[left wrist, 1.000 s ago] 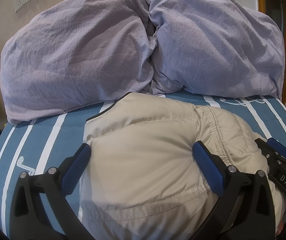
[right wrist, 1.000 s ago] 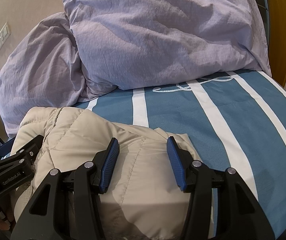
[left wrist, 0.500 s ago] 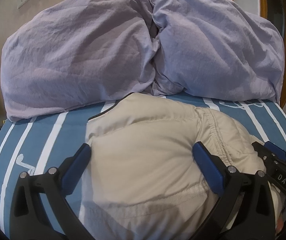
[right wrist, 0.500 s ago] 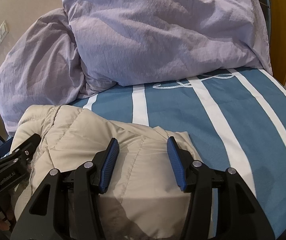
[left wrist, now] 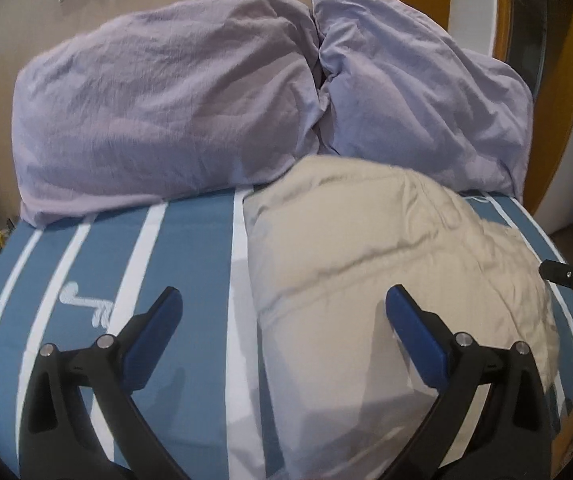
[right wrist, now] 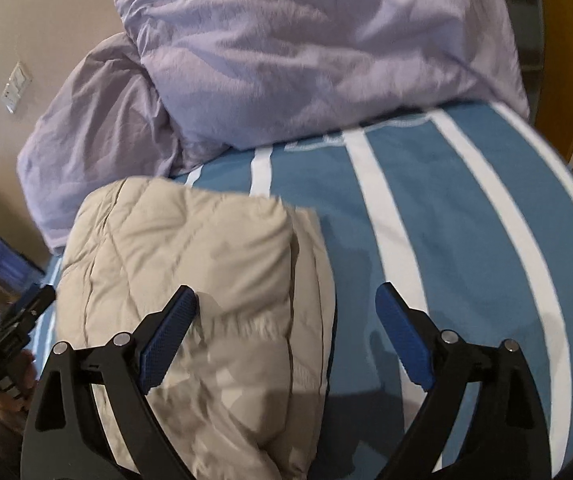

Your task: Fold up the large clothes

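While the folded beige jacket [left wrist: 386,280] lies just before the lilac pillows [left wrist: 166,112], your left gripper [left wrist: 282,320] gapes wide and your right gripper [right wrist: 286,320] has just spread wide, both gripping nothing.

Both cameras ride just behind their own blue-padded fingers and look steeply down and forward across the striped bedspread [left wrist: 190,240] toward the lilac pillows [right wrist: 286,52] at the wall, close over the bed. The left view hangs over the bed's left part, the right view over its right. Both share the beige padded jacket [left wrist: 386,248] and the pillows.
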The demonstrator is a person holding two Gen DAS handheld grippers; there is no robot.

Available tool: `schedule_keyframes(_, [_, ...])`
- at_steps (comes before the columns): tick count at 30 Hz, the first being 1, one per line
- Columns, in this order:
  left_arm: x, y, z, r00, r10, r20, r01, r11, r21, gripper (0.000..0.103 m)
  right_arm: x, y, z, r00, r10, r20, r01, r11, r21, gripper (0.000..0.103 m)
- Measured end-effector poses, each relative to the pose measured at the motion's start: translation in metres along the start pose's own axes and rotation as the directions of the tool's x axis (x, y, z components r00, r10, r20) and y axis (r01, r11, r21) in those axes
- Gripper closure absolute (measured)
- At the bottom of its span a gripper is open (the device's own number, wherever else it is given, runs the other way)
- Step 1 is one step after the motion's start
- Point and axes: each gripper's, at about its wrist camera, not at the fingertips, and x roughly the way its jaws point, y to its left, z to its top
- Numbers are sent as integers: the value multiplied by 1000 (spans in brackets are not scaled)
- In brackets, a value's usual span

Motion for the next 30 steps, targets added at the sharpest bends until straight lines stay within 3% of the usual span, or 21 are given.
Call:
schedule_keyframes(2, [2,8,-4,999,-33,-22,32,999,-36,2,2,-2,-3,999,28,-26,-28,1000,10,2])
schedule_keyframes(5, [5,19,-9,996,-80,-41,76,992,-98,2,11,-6,-8,994,74,-79,-71,997,37,1])
schedule_keyframes(8, [6,20,-10,992,-113,-49,107,989,-106,2,22,-17,-10,976,179,-124,-162,977,138,1])
schedule_keyframes(15, [17,24,-10,970,-225,-88,206,961,-185,2,39,-30,-14,937,311,-158,-270,934,235,1])
schedule_keyframes(20, [28,28,-11,945,-311,-103,273,922,-273,2,50,-31,-14,912,370,-178,-317,910,268,1])
schedule_keyframes(27, [49,35,-17,890,-444,-101,370,835,-408,2,63,-26,-13,877,435,-205,-373,885,279,1])
schedule_keyframes(30, [54,38,-18,879,-467,-92,385,811,-440,2,69,-27,-12,863,461,-207,-395,871,293,1])
